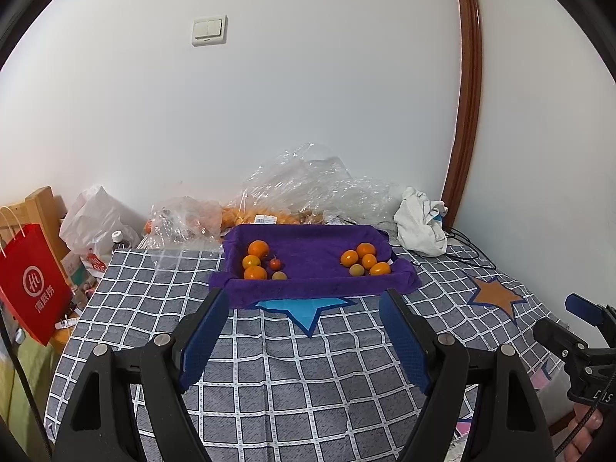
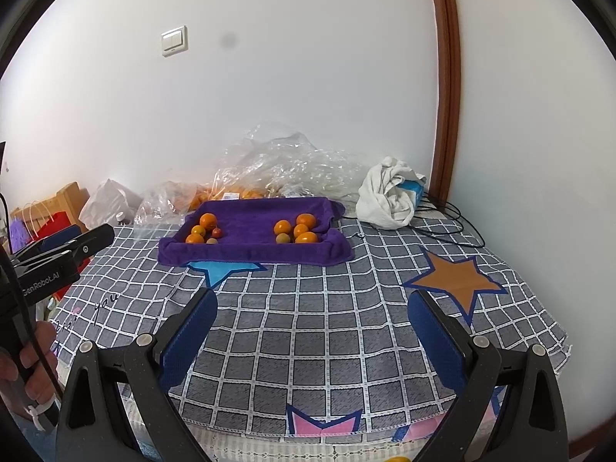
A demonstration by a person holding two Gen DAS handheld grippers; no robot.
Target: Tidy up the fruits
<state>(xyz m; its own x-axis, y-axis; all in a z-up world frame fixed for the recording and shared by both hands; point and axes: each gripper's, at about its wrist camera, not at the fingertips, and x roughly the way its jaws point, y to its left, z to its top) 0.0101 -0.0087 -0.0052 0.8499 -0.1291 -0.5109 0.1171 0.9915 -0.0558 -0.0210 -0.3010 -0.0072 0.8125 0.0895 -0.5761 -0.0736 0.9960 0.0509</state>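
Nearest in each wrist view, the gripper's two black arms with blue pads stand spread wide with nothing between them: the left gripper (image 1: 304, 308) hangs above the checked cloth (image 1: 269, 377) in line with the tray, and the right gripper (image 2: 312, 308) hangs above the same cloth farther right, near an orange star patch (image 2: 454, 277). The cloth, grey with white grid lines, covers the table and also carries a blue star patch (image 1: 304, 308) that lies partly under the near edge of the tray. Beyond the grippers sits the tray (image 1: 308, 288), draped in a purple towel, its near rim folded over. Inside it the fruits lie in two groups, well apart: a left group (image 1: 258, 261) of three orange fruits, one small dark red fruit and one pale greenish fruit, and a right group (image 1: 364, 260) of four orange fruits with one pale fruit touching them. Behind the tray, against the wall, lie crumpled clear plastic bags (image 1: 304, 188) holding more orange fruit, and to the right a bunched white cloth (image 1: 421, 223) beside dark cables. At far left hangs a red paper bag (image 1: 32, 281). A light switch (image 1: 209, 30) is fixed to the white wall.
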